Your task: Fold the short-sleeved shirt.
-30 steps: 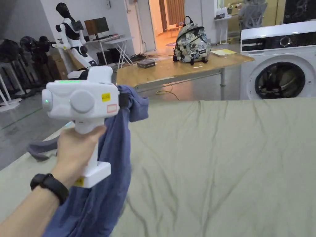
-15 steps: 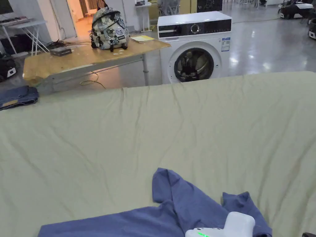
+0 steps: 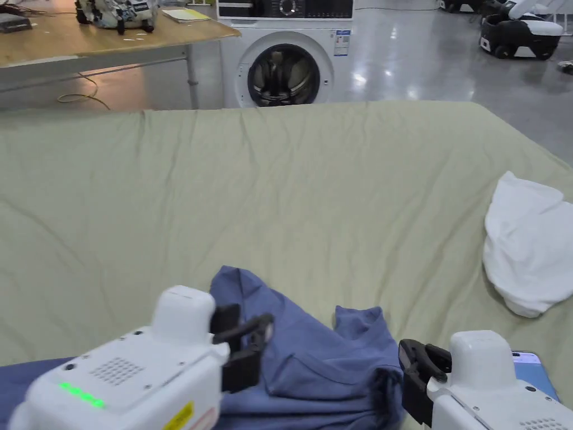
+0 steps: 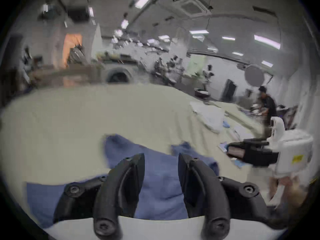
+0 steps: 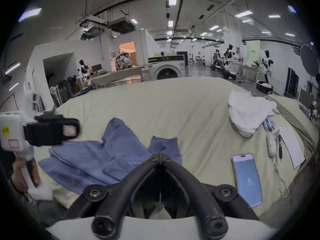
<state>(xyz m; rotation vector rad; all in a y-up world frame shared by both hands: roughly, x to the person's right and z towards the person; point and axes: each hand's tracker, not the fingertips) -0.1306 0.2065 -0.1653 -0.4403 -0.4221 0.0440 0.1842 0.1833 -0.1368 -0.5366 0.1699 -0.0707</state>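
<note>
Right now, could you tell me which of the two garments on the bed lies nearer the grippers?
The blue shirt, crumpled directly below both grippers; the white garment lies bunched apart, near the bed's right edge.

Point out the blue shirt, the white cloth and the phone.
blue shirt point(image 3: 324, 358), head view, on its crumpled middle.
white cloth point(image 3: 526, 252), head view, on the middle of the heap.
phone point(image 5: 246, 179), right gripper view, on its lit screen.

1. The blue shirt point(image 3: 313, 358) is cut off by the head view's lower edge and partly hidden behind the left gripper point(image 3: 254, 336).
2. The left gripper view is blurred; the washing machine point(image 4: 118, 75) is smeared.
</note>
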